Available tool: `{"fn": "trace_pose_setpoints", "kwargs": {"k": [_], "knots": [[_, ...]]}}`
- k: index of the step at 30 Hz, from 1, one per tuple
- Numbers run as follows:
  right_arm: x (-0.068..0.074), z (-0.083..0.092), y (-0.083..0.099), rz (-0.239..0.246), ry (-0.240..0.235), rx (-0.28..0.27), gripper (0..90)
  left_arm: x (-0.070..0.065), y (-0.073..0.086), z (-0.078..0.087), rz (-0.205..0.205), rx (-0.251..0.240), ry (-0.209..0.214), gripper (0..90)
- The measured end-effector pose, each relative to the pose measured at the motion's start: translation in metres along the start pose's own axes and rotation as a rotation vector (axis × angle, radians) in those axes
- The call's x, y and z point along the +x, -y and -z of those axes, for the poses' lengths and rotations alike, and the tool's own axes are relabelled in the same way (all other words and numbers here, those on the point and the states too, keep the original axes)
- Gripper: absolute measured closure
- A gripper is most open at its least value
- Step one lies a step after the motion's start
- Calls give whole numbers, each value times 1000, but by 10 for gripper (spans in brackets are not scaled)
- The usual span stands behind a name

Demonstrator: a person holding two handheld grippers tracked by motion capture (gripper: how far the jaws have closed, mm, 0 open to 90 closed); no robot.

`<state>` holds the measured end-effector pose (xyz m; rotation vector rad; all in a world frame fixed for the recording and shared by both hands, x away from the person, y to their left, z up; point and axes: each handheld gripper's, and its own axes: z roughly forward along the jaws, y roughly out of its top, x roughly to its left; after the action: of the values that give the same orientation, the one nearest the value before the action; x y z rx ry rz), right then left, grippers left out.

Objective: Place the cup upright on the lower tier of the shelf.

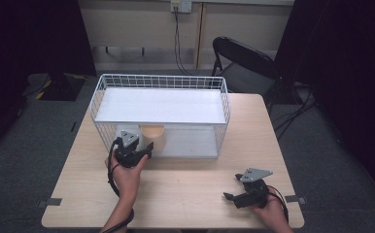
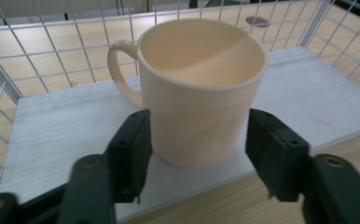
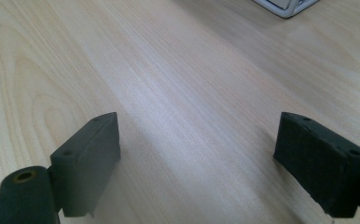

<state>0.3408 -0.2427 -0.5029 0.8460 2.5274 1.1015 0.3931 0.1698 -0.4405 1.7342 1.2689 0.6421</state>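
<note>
A cream mug point(image 2: 201, 93) with its handle to the left stands upright on the white bottom board point(image 2: 52, 130) of a wire rack point(image 1: 100, 97). In the high view the mug point(image 1: 152, 137) sits at the rack's front left, under the upper white shelf point(image 1: 161, 104). My left gripper point(image 2: 197, 140) reaches in from the front with one jaw on each side of the mug's lower body; the pads stand at its wall without pressing, so it is open. Held low near the table's front right corner, my right gripper point(image 1: 230, 187) is wide open over bare wood point(image 3: 197, 154).
The wire rack takes up the far half of the wooden table point(image 1: 185, 189). A black folding chair point(image 1: 246, 60) stands behind the table at the right. Dark curtains hang on both sides. A rack corner point(image 3: 287, 7) shows far off in the right gripper view.
</note>
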Motion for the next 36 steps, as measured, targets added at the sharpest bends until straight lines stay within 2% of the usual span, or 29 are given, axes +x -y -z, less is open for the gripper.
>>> {"fn": "trace_pose_setpoints", "kwargs": {"k": [3,6,10,13,16,24,30,36], "knots": [[0,0,0,0,0,0,136,1,1,3,-19,3,17,352],[0,0,0,0,0,0,136,1,2,5,-55,-5,37,302],[0,0,0,0,0,0,136,2,3,8,-63,15,70,260],[0,0,0,0,0,0,136,3,4,10,-46,29,93,224],[0,0,0,0,0,0,136,6,6,12,-54,41,110,199],[0,0,0,0,1,0,136,13,9,19,-39,42,150,161],[0,0,0,0,1,0,135,19,12,24,-33,52,164,160],[0,0,0,0,0,0,136,25,19,28,-46,54,166,160]]}}
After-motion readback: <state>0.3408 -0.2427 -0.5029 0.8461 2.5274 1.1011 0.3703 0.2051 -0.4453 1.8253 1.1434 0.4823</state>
